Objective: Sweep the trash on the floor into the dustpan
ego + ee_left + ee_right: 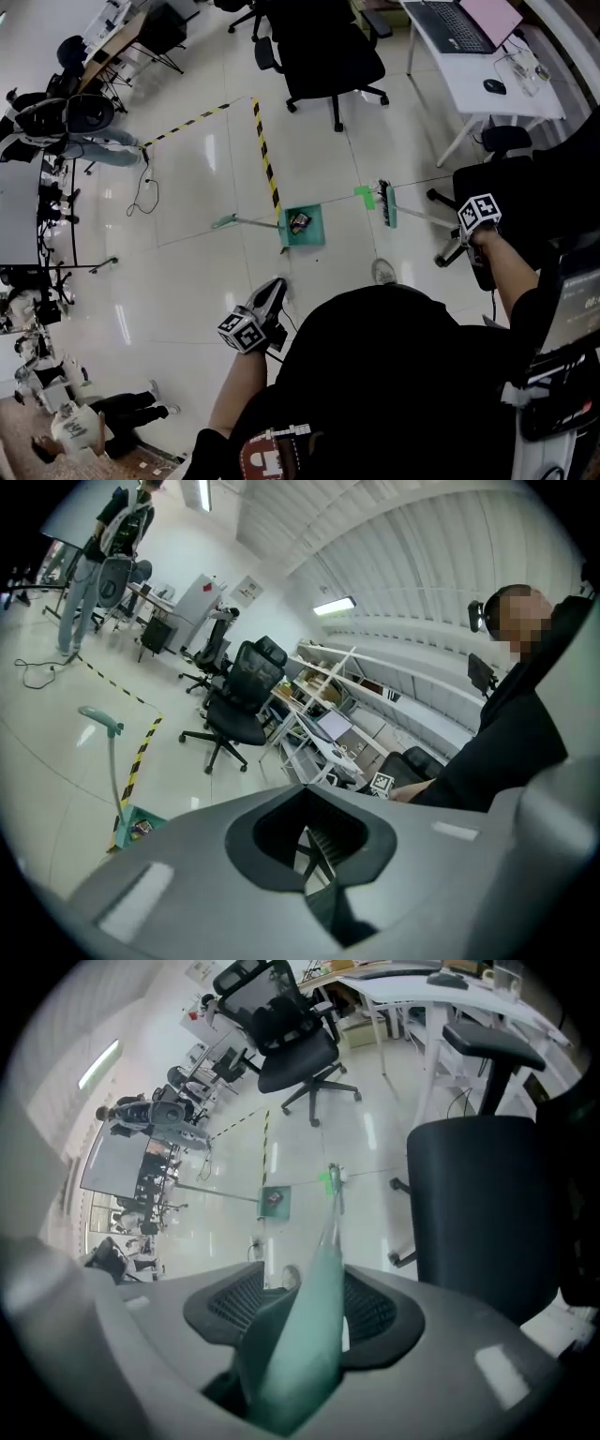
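A green dustpan (313, 231) stands on the white floor ahead of me with dark trash (299, 222) lying in it, its long handle (246, 222) running off to the left. The green broom head (386, 203) rests on the floor right of the pan. My right gripper (466, 234) is shut on the broom handle (309, 1316), which runs away between the jaws toward the dustpan (275, 1200). My left gripper (272, 291) hangs near my body, shut with nothing in it, well back from the pan. In the left gripper view the dustpan (141, 825) and its upright handle (112, 761) show at lower left.
Yellow-black tape (265, 155) runs along the floor up to the dustpan, and a green tape mark (364, 197) sits by the broom. Black office chairs (328, 56) stand beyond; another chair (497, 178) is close on my right. A white desk (497, 94) holds a laptop. A cable (145, 192) lies at left.
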`<act>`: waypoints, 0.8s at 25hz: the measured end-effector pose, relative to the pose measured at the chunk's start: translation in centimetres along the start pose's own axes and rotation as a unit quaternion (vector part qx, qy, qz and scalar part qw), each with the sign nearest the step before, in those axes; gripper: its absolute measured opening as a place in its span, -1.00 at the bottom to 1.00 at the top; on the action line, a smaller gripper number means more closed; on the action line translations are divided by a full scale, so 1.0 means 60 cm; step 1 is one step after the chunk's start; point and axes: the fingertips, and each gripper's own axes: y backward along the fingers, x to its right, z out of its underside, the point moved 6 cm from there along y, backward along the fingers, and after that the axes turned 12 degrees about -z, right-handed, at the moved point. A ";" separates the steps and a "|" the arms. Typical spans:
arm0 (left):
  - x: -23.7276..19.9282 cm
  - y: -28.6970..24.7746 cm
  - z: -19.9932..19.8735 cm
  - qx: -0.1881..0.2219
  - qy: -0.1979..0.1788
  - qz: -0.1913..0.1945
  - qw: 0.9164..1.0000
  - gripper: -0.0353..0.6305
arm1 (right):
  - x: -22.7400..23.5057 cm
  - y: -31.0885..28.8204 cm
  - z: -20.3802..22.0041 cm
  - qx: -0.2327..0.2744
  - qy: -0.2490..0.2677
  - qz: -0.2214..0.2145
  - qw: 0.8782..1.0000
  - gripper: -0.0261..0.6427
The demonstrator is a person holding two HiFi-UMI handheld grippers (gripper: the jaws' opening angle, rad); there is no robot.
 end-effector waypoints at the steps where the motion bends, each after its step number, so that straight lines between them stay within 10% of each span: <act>1: 0.006 -0.012 -0.004 0.002 0.004 -0.008 1.000 -0.90 | 0.015 0.000 -0.029 -0.007 0.008 0.007 1.000 -0.18; 20: -0.074 0.050 0.021 -0.035 0.055 -0.057 0.996 -0.90 | 0.012 -0.175 -0.240 -0.134 0.062 0.164 0.975 -0.18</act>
